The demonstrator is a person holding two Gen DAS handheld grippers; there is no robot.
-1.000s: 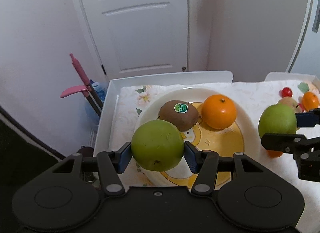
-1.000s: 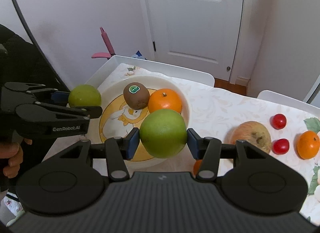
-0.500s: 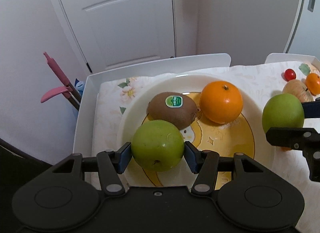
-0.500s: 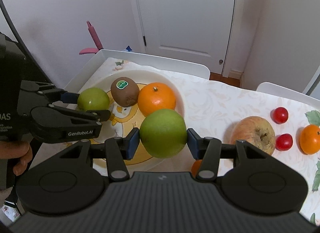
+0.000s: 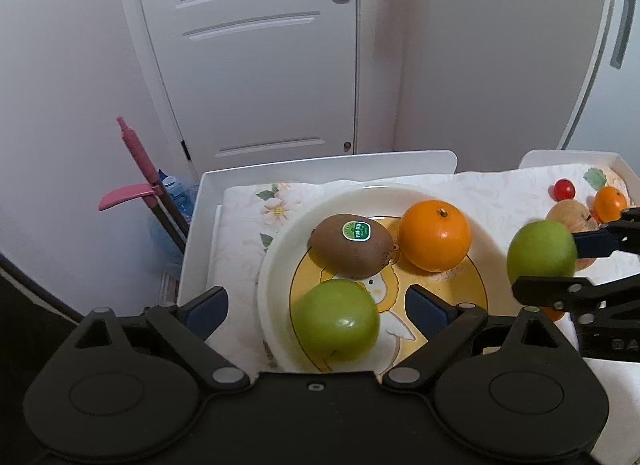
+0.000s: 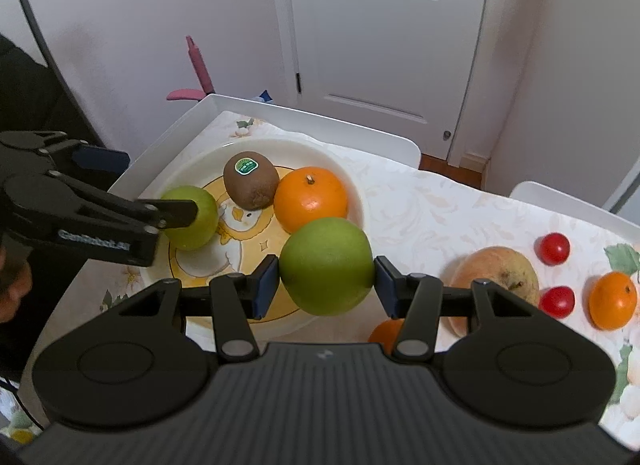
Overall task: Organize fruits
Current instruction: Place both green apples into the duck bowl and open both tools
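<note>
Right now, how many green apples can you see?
2. One green apple lies on the plate, between the opened left tongs and touching neither pad. The other green apple is clamped in the right tongs.

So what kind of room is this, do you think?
Probably a room in a home: a white panelled door, a table with a flowered cloth and a duck-print plate of fruit, and a pink-handled broom in the corner.

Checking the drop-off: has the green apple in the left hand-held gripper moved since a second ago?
Yes. The green apple dropped from the just-opened left hand-held gripper onto the plate, beside the kiwi.
</note>
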